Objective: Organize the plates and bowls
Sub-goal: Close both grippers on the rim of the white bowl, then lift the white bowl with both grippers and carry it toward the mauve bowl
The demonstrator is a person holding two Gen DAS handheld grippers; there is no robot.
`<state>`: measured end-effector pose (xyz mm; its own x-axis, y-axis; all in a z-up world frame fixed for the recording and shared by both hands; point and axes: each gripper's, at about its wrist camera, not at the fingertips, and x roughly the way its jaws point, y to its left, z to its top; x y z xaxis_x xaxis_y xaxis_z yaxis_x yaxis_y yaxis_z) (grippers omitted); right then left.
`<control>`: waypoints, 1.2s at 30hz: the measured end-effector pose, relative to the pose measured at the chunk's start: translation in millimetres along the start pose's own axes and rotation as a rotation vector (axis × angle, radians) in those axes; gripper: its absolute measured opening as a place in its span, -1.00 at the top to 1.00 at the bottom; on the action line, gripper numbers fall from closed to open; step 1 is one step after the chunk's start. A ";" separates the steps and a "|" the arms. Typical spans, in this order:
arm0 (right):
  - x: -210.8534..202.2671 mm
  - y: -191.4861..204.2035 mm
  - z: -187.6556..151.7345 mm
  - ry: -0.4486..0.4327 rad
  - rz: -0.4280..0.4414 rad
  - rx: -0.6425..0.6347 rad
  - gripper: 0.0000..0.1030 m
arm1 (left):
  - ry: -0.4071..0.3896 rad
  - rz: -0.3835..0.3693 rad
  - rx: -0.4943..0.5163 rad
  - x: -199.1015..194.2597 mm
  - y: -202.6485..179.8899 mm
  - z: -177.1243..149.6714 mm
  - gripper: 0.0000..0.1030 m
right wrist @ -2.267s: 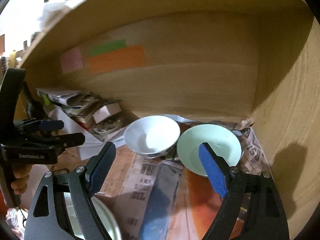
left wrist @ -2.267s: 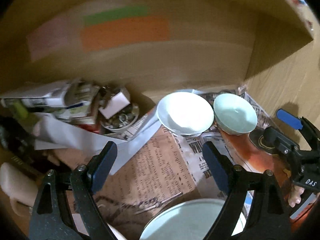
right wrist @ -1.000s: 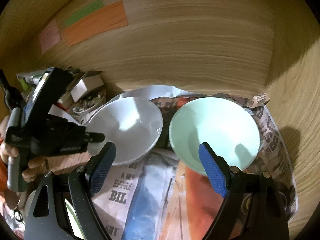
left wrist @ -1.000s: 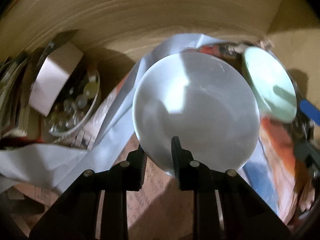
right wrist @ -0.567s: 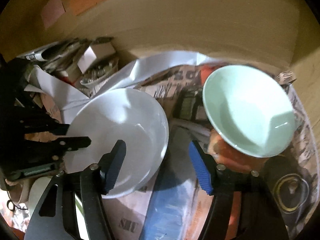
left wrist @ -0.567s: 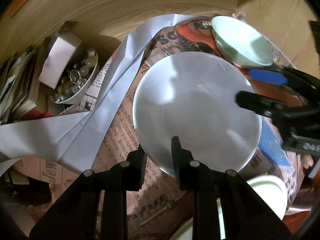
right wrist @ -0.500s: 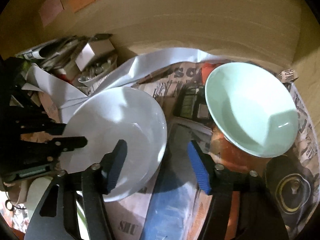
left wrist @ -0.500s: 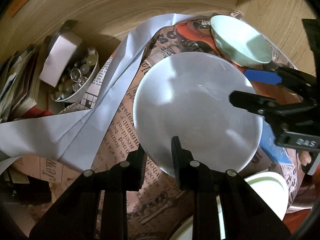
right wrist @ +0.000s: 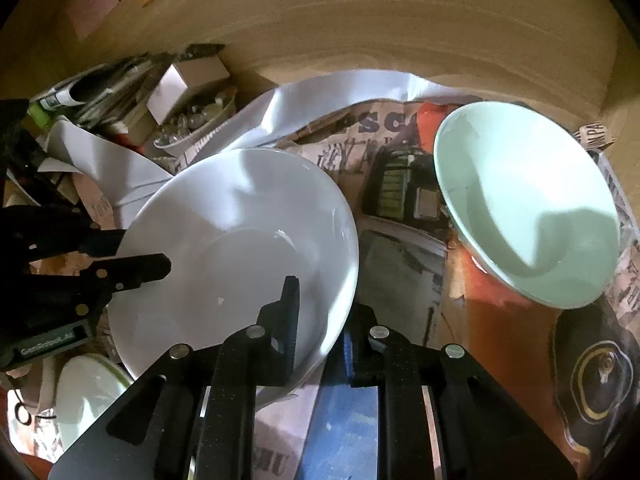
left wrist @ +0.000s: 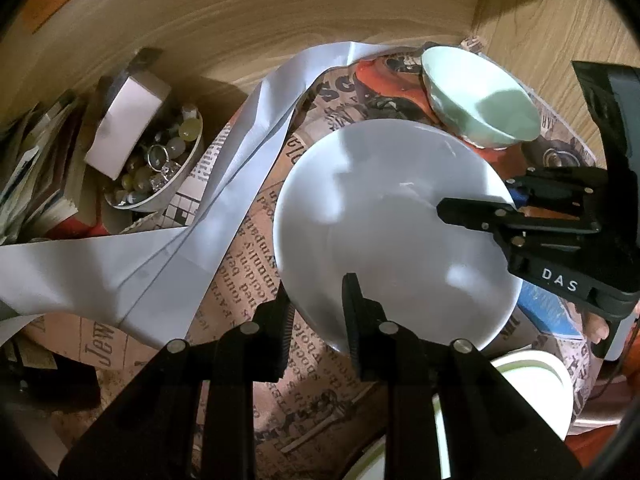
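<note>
Far left, stacked papers point(left wrist: 32, 168) and a small dish of beads point(left wrist: 160, 168) with a white box point(left wrist: 128, 124) leaning on its rim, against the wood back wall point(left wrist: 280, 12). A white paper strip point(left wrist: 224, 184) trails across the newspaper lining point(left wrist: 244, 248). Centre: white bowl point(left wrist: 392, 232), glossy, plain, tilted, over the newsprint. Left gripper point(left wrist: 316, 316) clamped on its near rim; right gripper point(right wrist: 320, 320) clamped on the opposite rim, 1 finger inside, 1 outside. Right: pale green bowl point(right wrist: 528, 200), tilted, apart from the white one, near the side wall point(left wrist: 560, 20). Lower edge, a green-rimmed plate point(left wrist: 536, 388).
</note>
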<state>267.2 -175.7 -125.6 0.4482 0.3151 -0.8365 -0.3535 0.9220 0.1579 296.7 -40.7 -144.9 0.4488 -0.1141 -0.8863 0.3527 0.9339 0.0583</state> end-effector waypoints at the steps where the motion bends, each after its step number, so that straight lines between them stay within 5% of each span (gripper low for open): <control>1: -5.4 1.4 -0.7 -0.013 0.000 0.002 0.69 | -0.006 -0.003 -0.005 -1.9 0.0 -0.1 0.55; 18: -82.2 36.5 -9.9 -0.189 -0.044 -0.049 0.69 | -0.205 0.019 -0.027 -87.6 -13.4 -33.5 0.55; 36: -111.6 99.4 -31.3 -0.252 -0.003 -0.150 0.68 | -0.318 0.050 -0.109 -147.7 1.1 -95.5 0.55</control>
<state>156.3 -126.2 -33.0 0.6328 0.3758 -0.6770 -0.4612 0.8853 0.0603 152.5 9.5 -57.8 0.7030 -0.1509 -0.6950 0.2413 0.9699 0.0335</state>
